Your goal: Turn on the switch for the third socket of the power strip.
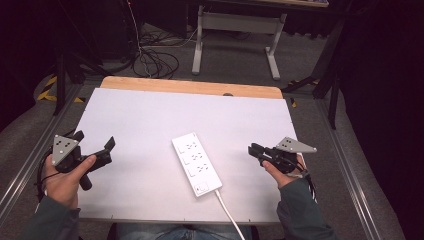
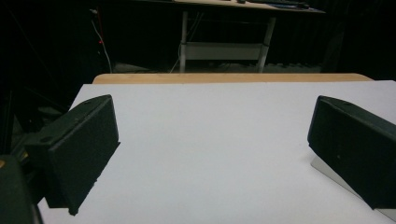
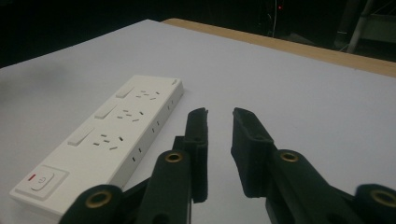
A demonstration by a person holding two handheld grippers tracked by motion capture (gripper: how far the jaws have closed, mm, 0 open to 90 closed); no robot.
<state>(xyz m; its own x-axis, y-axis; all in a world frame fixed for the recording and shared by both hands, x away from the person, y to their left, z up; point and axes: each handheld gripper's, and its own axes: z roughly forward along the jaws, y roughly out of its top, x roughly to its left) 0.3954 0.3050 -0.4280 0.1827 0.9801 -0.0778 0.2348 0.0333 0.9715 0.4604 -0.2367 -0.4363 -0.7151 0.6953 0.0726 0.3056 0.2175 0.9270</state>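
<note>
A: Forearms come in over the near edge of the bench (image 1: pixel 150 115), one gripper in each hand. Status on the jaws?

B: Left gripper (image 1: pixel 95 145) is wide open, nothing between the jaws. In the left gripper view the fingers (image 2: pixel 79 154) stand far apart with bare white surface between them. It sits near the left edge, jaws aimed toward the middle.

A: Right one?

B: Right gripper (image 1: pixel 254 150) is nearly closed, only a narrow gap left. Holds nothing, touches nothing. Right gripper view shows the fingers (image 3: pixel 198 140) close together and empty. It sits near the right edge, jaws pointing left at the strip.

A: Where's the strip?

B: Power strip (image 1: pixel 196 163), white, lies flat around mid-bench, closer to the near edge, angled so the switch end points at the near edge. White cable (image 1: pixel 227 210) leaves that end and runs off the near edge. Three socket groups on top, rocker switch with a red mark at the cable end.

A: Clearance?

B: Strip is between the two grippers, apart from both; right one is nearer. Nothing else on the white surface. Wooden strip shows along the far edge. Beyond it, a desk frame (image 1: pixel 235 35) and loose cables on the floor.
</note>
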